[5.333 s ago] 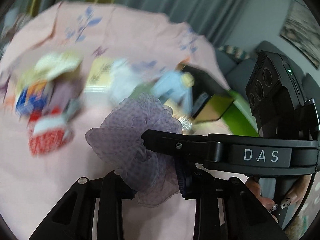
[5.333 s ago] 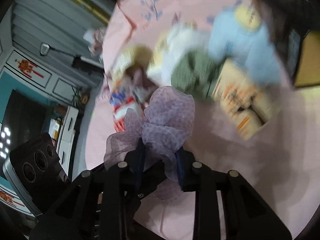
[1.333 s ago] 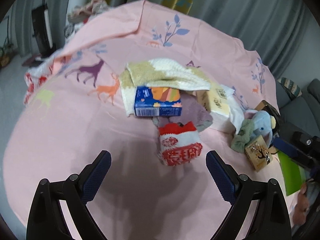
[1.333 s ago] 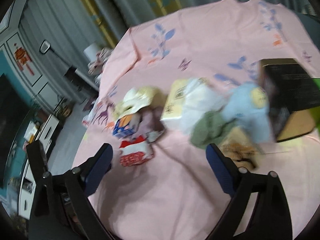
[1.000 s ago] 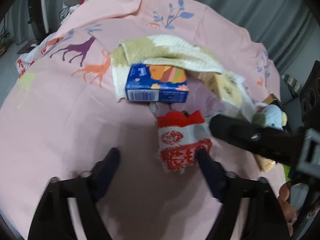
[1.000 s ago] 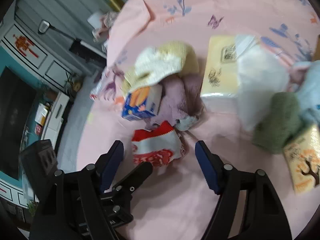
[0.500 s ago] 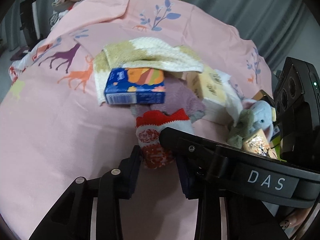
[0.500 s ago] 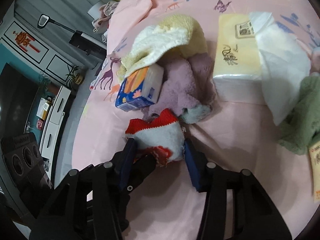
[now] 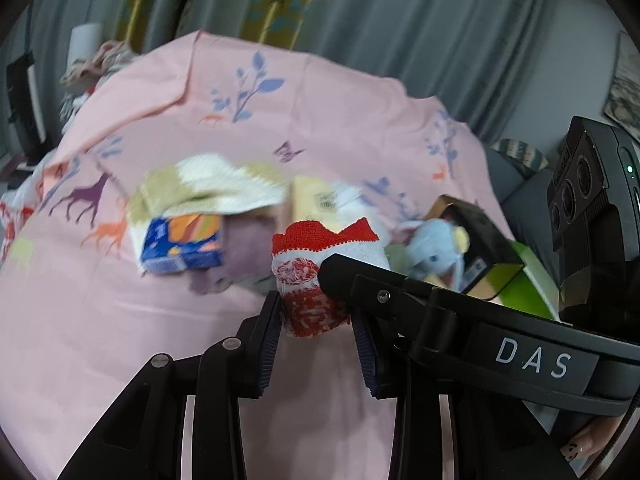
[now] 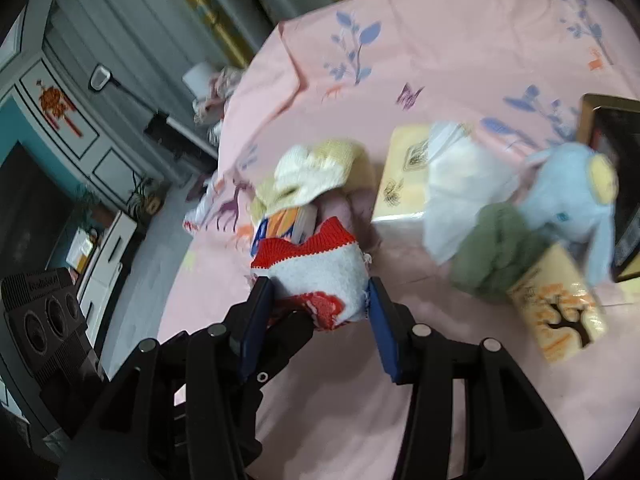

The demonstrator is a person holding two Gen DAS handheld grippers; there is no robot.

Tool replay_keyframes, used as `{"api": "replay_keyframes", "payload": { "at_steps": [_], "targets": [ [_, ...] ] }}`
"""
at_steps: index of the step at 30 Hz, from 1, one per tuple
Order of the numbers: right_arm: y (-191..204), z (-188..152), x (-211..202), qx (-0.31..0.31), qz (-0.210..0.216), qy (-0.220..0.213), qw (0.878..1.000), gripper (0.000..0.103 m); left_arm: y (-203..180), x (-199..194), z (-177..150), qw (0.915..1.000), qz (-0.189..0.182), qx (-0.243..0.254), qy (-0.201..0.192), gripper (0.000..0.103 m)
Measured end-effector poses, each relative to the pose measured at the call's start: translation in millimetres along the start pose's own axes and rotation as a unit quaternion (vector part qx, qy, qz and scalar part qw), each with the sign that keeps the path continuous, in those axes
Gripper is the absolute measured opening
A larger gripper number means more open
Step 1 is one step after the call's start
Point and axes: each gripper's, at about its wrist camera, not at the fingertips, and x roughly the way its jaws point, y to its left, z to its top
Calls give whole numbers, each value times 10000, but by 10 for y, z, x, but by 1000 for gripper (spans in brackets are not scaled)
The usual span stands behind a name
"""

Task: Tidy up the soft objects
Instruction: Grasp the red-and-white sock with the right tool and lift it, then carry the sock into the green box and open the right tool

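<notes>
**Both tongs clamped on the red-and-white sock**

The left tongs point(image 9: 318, 322) grasp the red-and-white knitted sock point(image 9: 316, 276) at its lower, red-patterned end; both blue-padded fingers press against its sides. The right tongs point(image 10: 320, 300) grip the same sock point(image 10: 320, 272) across its white middle band, red cuff pointing away from the camera. In the left wrist view, the right tool's body crosses the frame and carries the lettering "DAS" point(image 9: 534, 358).

The sock appears raised above the pink printed sheet point(image 9: 100, 320), in front of the clutter. Behind it lie a blue-and-orange tissue pack point(image 9: 182, 246), a yellow-and-white towel point(image 9: 212, 186) draped over that pack, and a mauve cloth point(image 9: 244, 248). To the right are a yellow tissue pack point(image 10: 404, 170), a green cloth point(image 10: 496, 252) and a blue plush elephant point(image 10: 568, 196). Print on the packs is too blurred to read.
</notes>
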Motion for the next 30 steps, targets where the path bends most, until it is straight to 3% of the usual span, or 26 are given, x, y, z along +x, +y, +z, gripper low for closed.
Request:
{"api": "replay_keyframes", "payload": {
  "at_steps": [20, 27, 30],
  "targets": [
    [-395, 50, -856, -75, -440, -859, 9953, 48, -896, 31, 96, 9961, -610, 493, -416, 35],
    [-699, 124, -1246, 104, -630, -1290, 9896, 48, -1291, 164, 183, 9891, -1155, 701, -591, 35],
    [-834, 128, -1371, 126, -882, -1389, 9863, 48, -1472, 268, 204, 9865, -1350, 799, -469, 35]
  ]
}}
